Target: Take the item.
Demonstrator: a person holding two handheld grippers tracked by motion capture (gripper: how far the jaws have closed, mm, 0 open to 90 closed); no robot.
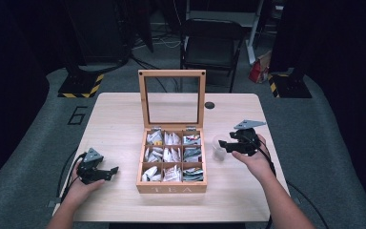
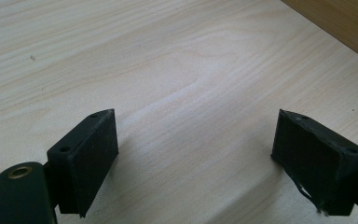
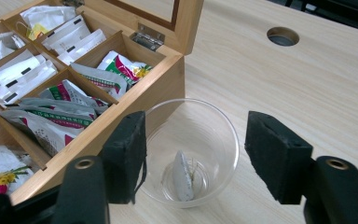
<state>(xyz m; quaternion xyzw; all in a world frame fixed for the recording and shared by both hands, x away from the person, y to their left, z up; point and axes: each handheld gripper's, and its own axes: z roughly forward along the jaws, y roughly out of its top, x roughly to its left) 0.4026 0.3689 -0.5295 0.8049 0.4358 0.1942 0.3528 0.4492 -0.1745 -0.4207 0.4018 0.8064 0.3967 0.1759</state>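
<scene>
A wooden tea box (image 1: 171, 187) (image 3: 161, 86) stands mid-table with its glass lid (image 1: 172, 98) propped upright; its nine compartments hold several tea packets (image 1: 192, 174) (image 3: 51, 121). Just right of the box is a clear plastic cup (image 1: 218, 148) (image 3: 193, 149) with a grey tea bag (image 3: 183, 182) lying inside. My right gripper (image 1: 228, 145) (image 3: 196, 154) hovers over the cup, open, its jaws either side of the rim with nothing held. My left gripper (image 1: 110, 171) (image 2: 196, 149) rests low over bare table left of the box, open and empty.
A round cable hole (image 1: 210, 105) (image 3: 283, 36) sits in the table behind the cup. A black folding chair (image 1: 212, 45) stands beyond the far edge. Bare wooden tabletop (image 1: 114, 124) lies on both sides of the box.
</scene>
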